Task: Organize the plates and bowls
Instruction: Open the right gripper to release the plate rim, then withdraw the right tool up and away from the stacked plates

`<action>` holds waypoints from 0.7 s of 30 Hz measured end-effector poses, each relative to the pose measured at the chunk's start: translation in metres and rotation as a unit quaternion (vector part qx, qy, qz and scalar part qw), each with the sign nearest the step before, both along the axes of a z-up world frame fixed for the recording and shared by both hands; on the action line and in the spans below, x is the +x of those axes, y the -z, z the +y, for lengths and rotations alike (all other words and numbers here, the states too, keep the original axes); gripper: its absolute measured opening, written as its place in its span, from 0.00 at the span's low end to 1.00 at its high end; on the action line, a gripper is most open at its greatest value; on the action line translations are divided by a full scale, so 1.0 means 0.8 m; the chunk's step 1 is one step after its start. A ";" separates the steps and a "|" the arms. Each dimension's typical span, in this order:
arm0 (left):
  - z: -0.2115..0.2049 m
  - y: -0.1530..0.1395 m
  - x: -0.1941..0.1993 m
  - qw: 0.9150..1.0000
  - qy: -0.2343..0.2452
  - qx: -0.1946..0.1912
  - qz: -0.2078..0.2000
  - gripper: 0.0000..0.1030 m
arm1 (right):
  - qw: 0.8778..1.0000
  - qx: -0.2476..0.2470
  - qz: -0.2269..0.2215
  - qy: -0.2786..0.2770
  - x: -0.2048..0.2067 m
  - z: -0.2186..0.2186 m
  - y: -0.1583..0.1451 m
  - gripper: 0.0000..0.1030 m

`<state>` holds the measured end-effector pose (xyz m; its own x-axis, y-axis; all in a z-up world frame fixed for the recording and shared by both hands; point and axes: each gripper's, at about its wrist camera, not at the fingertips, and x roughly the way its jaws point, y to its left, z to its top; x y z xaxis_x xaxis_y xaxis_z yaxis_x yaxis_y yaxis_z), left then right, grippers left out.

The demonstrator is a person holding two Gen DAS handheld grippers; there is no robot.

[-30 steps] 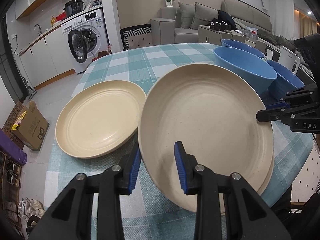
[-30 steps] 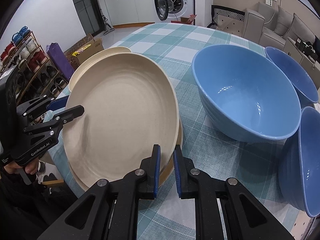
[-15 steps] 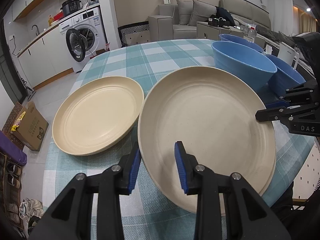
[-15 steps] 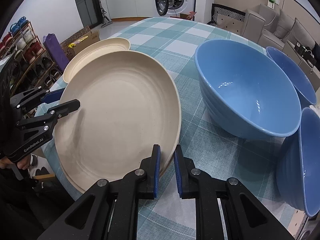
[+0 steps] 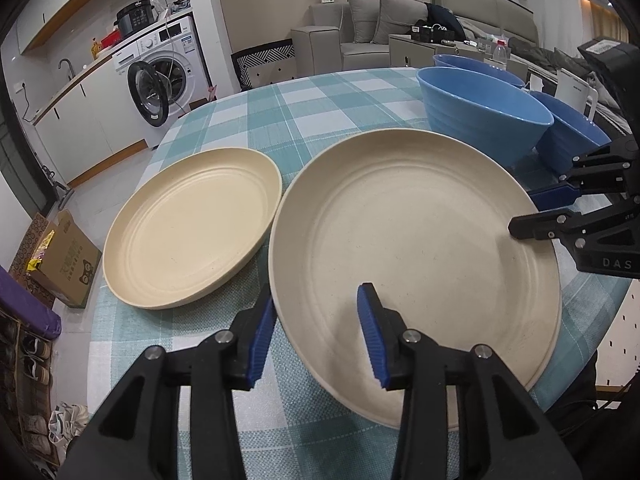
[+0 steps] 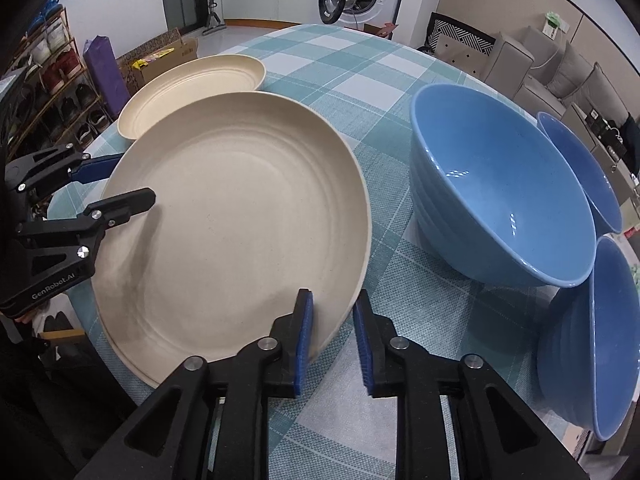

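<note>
on the checked tablecloth (image 5: 320,112) stand three blue bowls (image 6: 500,200) and two visible cream plates, the large plate (image 5: 412,240) nearest and the smaller plate (image 5: 192,224) beside it, while the left gripper (image 5: 316,332) and right gripper (image 6: 332,332), jaws just opened, straddle the large plate's rim unclamped.

Both claws (image 5: 318,334) (image 6: 333,330) wider — plate (image 5: 416,248) released
</note>
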<state>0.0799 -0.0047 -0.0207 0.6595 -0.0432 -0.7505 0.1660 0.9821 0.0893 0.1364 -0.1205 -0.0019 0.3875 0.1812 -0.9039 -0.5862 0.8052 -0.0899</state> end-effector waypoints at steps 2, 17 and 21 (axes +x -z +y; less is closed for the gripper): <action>-0.001 0.001 -0.001 1.000 0.002 0.000 0.001 0.44 | 1.000 0.002 0.005 -0.004 0.000 0.001 0.000 0.29; -0.002 0.002 -0.004 1.000 0.006 -0.004 0.000 0.54 | 1.000 0.000 0.008 -0.015 -0.005 -0.002 -0.005 0.46; 0.001 -0.002 -0.006 1.000 0.003 -0.012 -0.004 0.70 | 1.000 0.010 0.011 -0.014 -0.003 -0.005 -0.006 0.65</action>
<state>0.0750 -0.0040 -0.0194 0.6657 -0.0655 -0.7433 0.1715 0.9829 0.0670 0.1336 -0.1242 0.0028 0.3612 0.2106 -0.9084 -0.6101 0.7901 -0.0594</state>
